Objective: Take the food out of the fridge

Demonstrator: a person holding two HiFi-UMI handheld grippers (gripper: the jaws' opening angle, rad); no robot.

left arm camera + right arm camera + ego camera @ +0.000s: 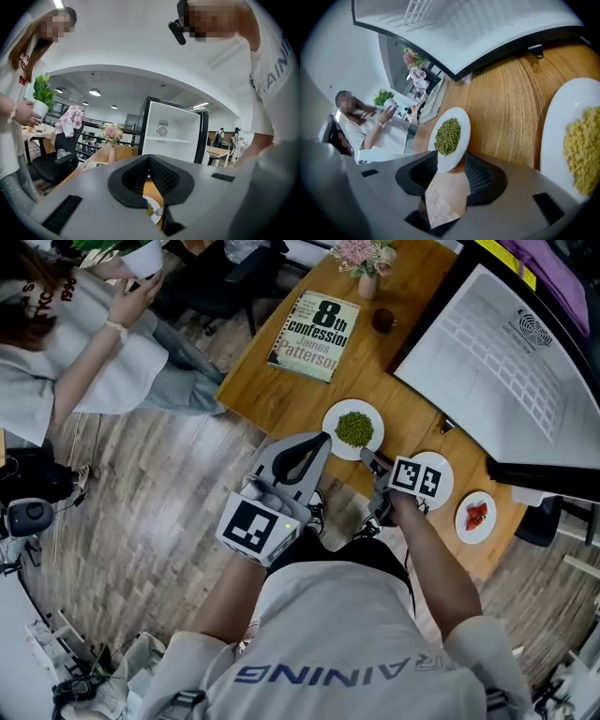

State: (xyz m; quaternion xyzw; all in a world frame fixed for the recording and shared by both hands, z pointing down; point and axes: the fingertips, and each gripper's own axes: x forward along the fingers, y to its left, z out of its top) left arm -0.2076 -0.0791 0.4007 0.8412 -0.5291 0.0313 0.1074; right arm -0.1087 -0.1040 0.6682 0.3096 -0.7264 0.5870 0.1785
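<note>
Wooden table (309,399) at mid-frame bears a round white plate of green peas (329,424). Right gripper (367,459) jaws stand apart around its rim. Left gripper (325,436) jaws are together, empty.

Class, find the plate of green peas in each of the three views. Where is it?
Head view: the plate of green peas sits at centre.
Left gripper view: a sliver, low centre, below the jaws.
Right gripper view: centre, near rim between the jaws.
Shared landmark: the white fridge.
</note>
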